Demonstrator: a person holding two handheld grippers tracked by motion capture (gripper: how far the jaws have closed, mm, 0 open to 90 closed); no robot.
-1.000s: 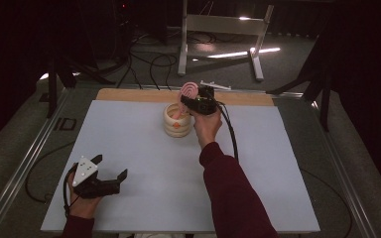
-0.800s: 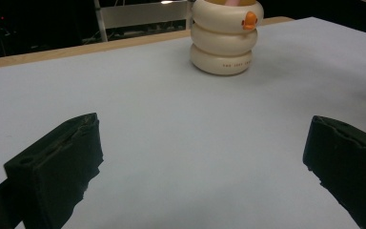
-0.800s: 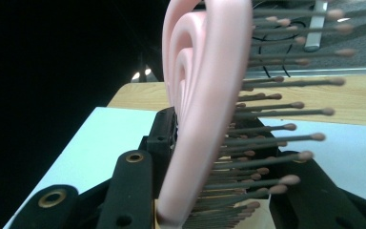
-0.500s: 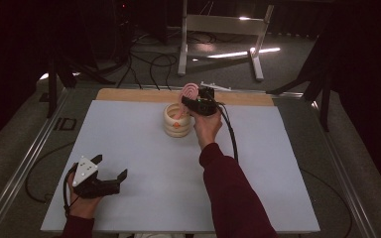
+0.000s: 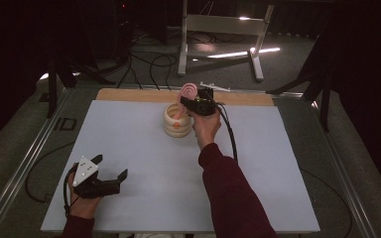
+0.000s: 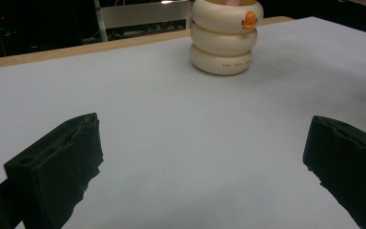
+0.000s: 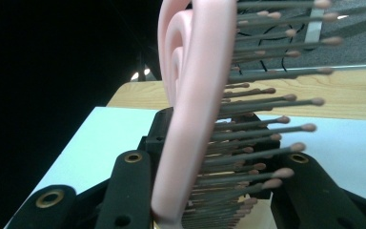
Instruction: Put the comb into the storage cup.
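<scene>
nothing has moved since the earlier frames: both hands sit where they were. right claw (image 5: 191, 102) clenched on a pink hairbrush (image 5: 187, 92), its jaws pressing the paddle from both sides; the right gripper view shows the brush edge-on, brown-tipped bristles (image 7: 267, 129) pointing to the right of that view. the brush stands upright with its lower end inside the cream ringed holder (image 5: 177, 120) at the far middle of the bench (image 5: 129, 148), likely either just set in or about to be lifted out; holding it vertical keeps it in line with the holder's opening. left claw (image 5: 110, 168) released, jaws spread wide and empty, resting on the near left of the bench, well apart from the holder, seemingly parked out of the way. the holder (image 6: 225, 38) bears an orange duck-bill mark (image 6: 250, 20) and a line of small orange lettering (image 6: 236, 64) on its lowest ring, too small to read.
</scene>
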